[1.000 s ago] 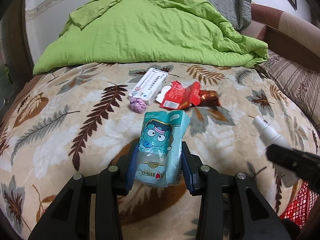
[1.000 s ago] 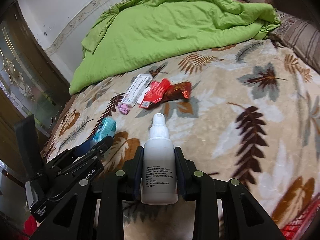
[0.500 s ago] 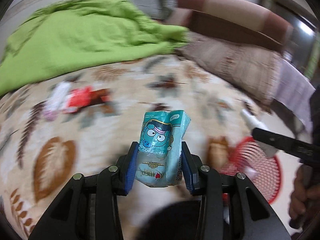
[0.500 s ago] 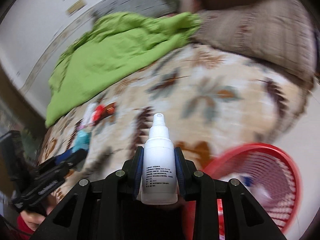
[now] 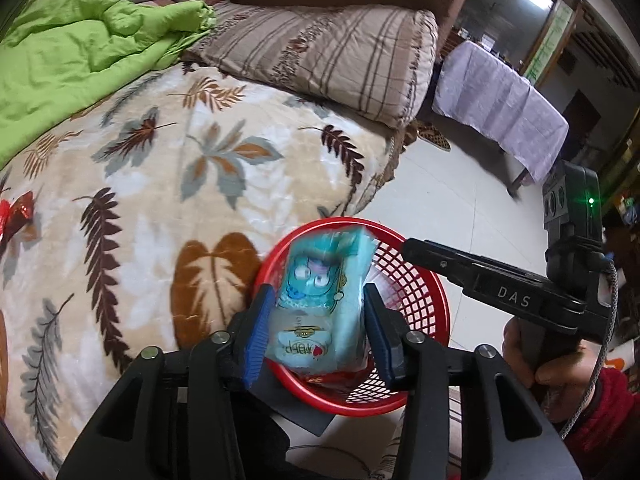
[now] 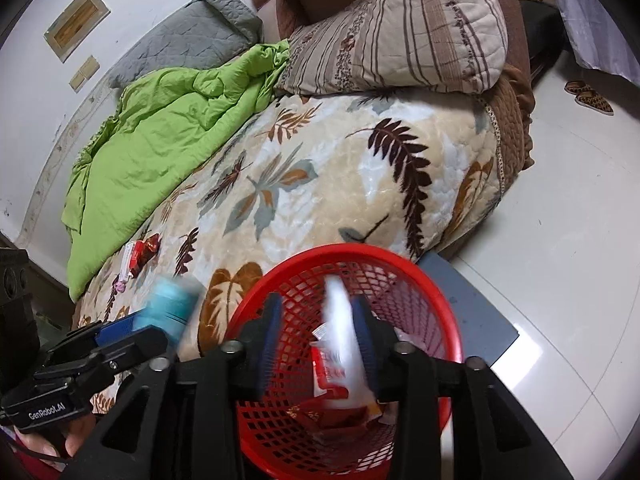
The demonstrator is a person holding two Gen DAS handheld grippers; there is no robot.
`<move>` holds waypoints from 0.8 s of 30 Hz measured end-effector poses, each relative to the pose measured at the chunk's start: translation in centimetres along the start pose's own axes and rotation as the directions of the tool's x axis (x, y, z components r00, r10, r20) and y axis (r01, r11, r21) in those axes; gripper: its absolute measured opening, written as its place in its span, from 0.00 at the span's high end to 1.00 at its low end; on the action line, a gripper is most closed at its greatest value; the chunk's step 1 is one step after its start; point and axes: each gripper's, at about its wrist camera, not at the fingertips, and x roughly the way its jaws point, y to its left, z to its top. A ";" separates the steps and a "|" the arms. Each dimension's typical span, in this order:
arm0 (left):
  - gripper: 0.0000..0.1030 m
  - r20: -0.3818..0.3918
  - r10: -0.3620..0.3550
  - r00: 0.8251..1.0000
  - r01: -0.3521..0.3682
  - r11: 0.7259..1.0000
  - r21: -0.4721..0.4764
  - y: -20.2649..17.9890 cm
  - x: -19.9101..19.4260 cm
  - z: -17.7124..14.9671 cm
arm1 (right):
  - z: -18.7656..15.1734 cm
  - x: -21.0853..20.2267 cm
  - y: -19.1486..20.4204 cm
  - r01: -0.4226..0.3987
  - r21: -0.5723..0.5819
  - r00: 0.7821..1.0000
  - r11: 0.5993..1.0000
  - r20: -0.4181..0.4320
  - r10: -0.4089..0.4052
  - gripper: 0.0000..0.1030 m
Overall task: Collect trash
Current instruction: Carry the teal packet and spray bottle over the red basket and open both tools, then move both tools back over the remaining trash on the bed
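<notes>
My left gripper (image 5: 318,330) is over the red mesh basket (image 5: 430,284) on the floor. Its jaws stand apart and the teal cartoon packet (image 5: 320,296) sits blurred between them, loose. My right gripper (image 6: 318,338) is also over the red basket (image 6: 404,276), jaws wide apart. The white spray bottle (image 6: 340,332) is blurred between them, tilted, clear of the left pad. Red wrappers (image 6: 142,250) and a white box (image 6: 127,264) lie on the leaf-pattern blanket (image 6: 340,184). The left gripper with the teal packet (image 6: 170,308) shows at the right wrist view's lower left.
A green duvet (image 5: 72,60) and a striped pillow (image 5: 320,48) lie on the bed. A grey mat (image 6: 472,304) lies under the basket on the white tile floor (image 6: 560,240). A table with a lilac cloth (image 5: 500,100) stands beyond. Trash lies inside the basket.
Both grippers swung from over the bed to above the red basket. Both jaws have opened, and the packet and bottle are blurred in motion between the fingers.
</notes>
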 end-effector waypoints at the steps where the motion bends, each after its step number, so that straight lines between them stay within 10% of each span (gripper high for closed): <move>1: 0.56 -0.001 0.009 1.000 -0.009 1.000 0.006 -0.3 0.0 0.0 | 0.1 -0.2 -0.2 -0.001 -0.002 1.000 1.000 0.008 0.001 0.55; 11: 0.50 0.058 0.160 0.985 -0.158 0.986 -0.050 2.1 -3.7 -0.5 | 0.3 0.9 3.2 -0.124 -0.111 0.992 0.986 -0.021 0.122 0.54; 24: 0.47 0.147 0.312 0.939 -0.267 0.926 -0.266 11.3 -12.8 -4.5 | -2.2 4.0 16.8 -0.312 -0.300 0.947 0.901 -0.170 0.271 0.50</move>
